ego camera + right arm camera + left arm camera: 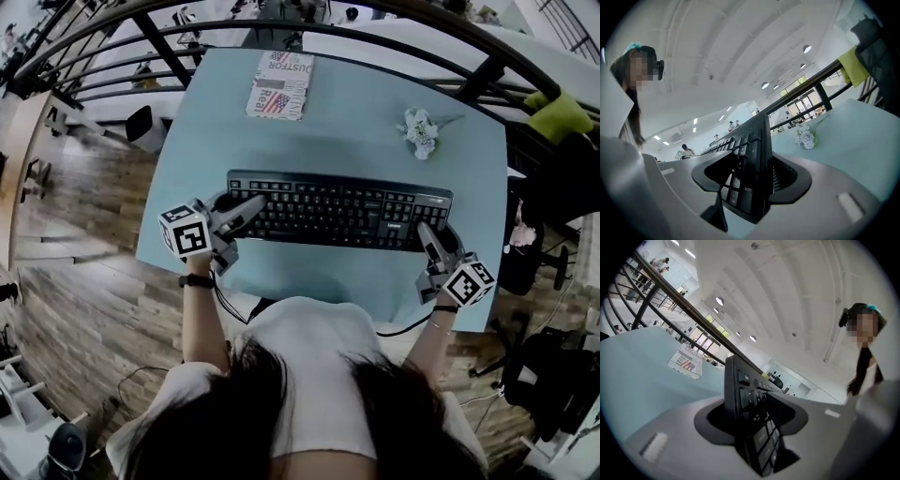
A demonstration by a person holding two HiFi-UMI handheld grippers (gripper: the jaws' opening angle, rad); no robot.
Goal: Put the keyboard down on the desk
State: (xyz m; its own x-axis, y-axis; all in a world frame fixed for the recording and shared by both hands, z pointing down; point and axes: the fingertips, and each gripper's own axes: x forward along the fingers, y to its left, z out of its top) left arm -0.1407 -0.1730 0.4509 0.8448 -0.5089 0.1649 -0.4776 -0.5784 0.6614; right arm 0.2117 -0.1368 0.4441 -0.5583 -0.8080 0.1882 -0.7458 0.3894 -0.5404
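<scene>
The white printed paper sheet with a red, white and blue flag picture (279, 84) bears large letters resembling "DUSTOR" and the word "real", while the black plastic keyboard (754, 154) shows keys marked "Enter" and "Del".

Both grippers clamped on opposite ends of one keyboard

The left gripper (246, 208) reaches in from the left, angled toward the middle. Its jaws are closed on the left end of the keyboard (337, 208), which stands edge-on between them in the left gripper view. The right gripper (427, 232) comes in from the lower right, its jaws pressing on the right end in the same way, the keyboard running straight away from its camera. Each marker cube sits at the rear of its gripper, the left one (186, 231) and the right one (469, 281) both facing up. The two bare forearms stretch forward from the shoulders, spread apart, and the left wrist carries a black band (196, 280).
</scene>
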